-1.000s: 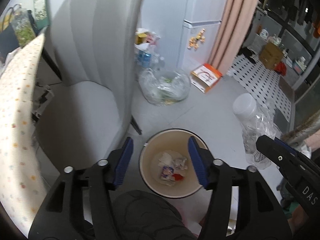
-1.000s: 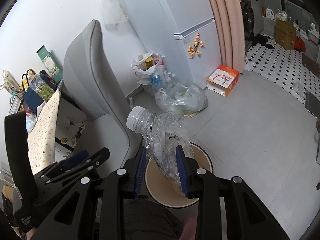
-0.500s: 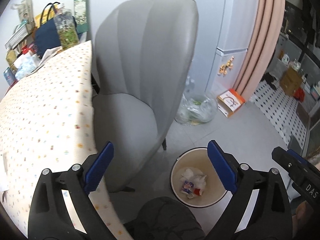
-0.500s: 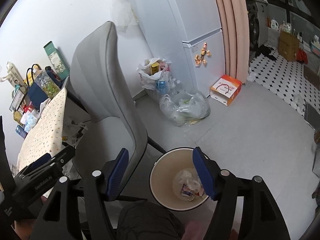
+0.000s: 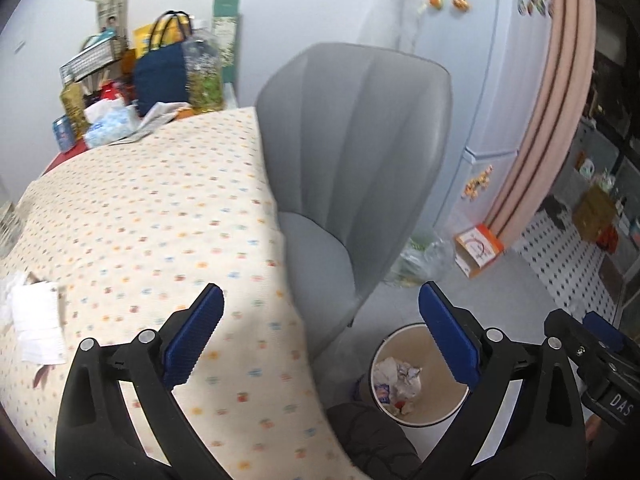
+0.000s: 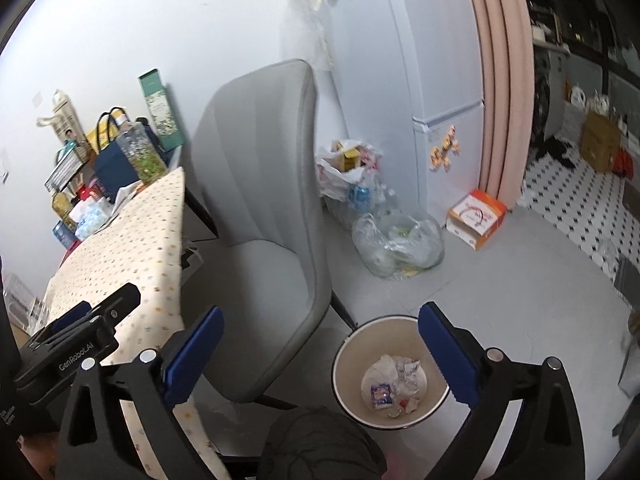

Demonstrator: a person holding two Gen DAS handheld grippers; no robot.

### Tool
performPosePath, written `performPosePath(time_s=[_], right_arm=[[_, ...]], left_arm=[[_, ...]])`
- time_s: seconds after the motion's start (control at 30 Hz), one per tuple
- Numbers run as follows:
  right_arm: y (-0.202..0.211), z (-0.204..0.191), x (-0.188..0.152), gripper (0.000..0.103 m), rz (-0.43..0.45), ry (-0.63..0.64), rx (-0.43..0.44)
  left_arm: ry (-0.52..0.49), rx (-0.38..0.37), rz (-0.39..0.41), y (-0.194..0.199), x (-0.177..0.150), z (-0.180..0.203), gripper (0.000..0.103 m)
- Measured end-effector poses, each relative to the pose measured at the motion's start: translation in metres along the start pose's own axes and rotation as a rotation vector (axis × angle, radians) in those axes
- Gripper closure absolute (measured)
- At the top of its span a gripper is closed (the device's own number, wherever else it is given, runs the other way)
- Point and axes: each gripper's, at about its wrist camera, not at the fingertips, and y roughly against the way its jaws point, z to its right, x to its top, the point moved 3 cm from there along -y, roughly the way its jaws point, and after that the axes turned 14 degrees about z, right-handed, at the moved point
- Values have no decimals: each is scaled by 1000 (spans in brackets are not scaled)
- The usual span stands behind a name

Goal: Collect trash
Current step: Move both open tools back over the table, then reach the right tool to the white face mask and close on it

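A round cream trash bin stands on the grey floor beside the chair, with crumpled white and clear trash at its bottom. My right gripper hangs above it, its jaws opening wide with nothing between them. My left gripper is over the edge of the dotted tablecloth, its jaws also opening and empty. The bin and its trash show under its right finger. A white paper slip lies on the cloth at the far left.
A grey padded chair stands between table and bin. Bags, a bottle and boxes crowd the table's far end. On the floor by the fridge are a clear plastic bag, a white bag and an orange box.
The right gripper let go of the crushed clear bottle and opened wide. The left gripper also opened wider. Both rose, and the left view swung over the table.
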Motion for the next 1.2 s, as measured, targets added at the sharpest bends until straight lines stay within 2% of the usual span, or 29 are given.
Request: performPosePath(time_s=[0.63, 1.2], right_arm=[[40, -133, -7, 8, 38, 161, 142], [54, -251, -49, 8, -17, 291, 328]], left_arm=[[182, 151, 115, 74, 3, -138, 6], [308, 338, 137, 121, -26, -260, 6]])
